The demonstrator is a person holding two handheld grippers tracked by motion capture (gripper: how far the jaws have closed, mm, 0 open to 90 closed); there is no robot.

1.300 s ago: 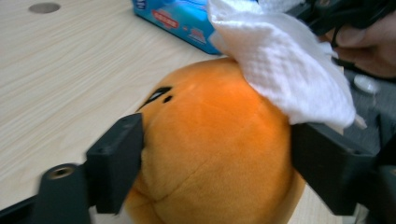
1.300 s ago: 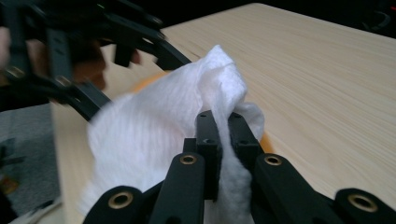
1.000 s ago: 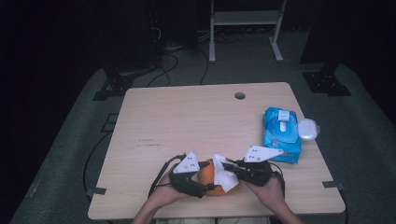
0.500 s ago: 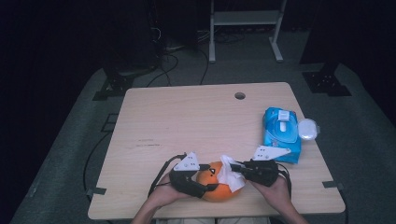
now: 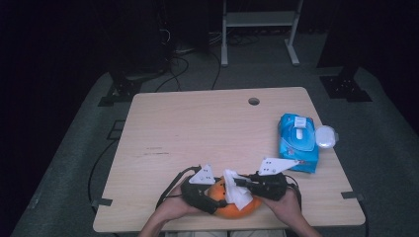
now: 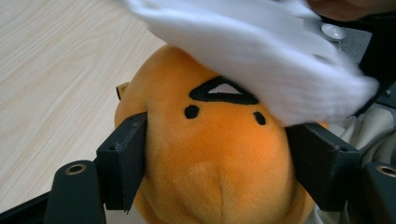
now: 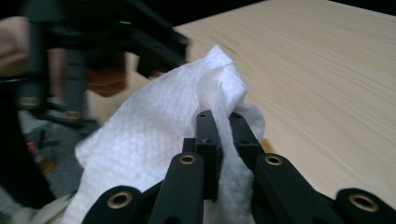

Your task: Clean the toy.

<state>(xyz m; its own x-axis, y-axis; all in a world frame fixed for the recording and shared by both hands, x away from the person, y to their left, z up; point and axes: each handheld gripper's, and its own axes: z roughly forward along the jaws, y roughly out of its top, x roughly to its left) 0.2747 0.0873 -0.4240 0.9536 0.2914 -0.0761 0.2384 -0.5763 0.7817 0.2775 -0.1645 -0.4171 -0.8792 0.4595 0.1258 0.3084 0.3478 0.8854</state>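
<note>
Down at the near table (image 5: 197, 133) edge: left gripper (image 5: 210, 197) clamps the orange plush (image 6: 210, 163), face up. Just to its right, the right gripper (image 7: 223, 122) pinches a white wipe (image 7: 154, 140), draped across the plush's upper face; wiping runs leftward over it.

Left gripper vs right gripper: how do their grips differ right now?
The left gripper has its jaws spread wide, clamped on both flanks of the orange plush toy; the right gripper has its jaws nearly together, pinching a thin white wipe. The left one's load is bulky and keeps its shape; the right one's hangs in limp folds. Both are shut on something soft, at the near edge of the table.
</note>
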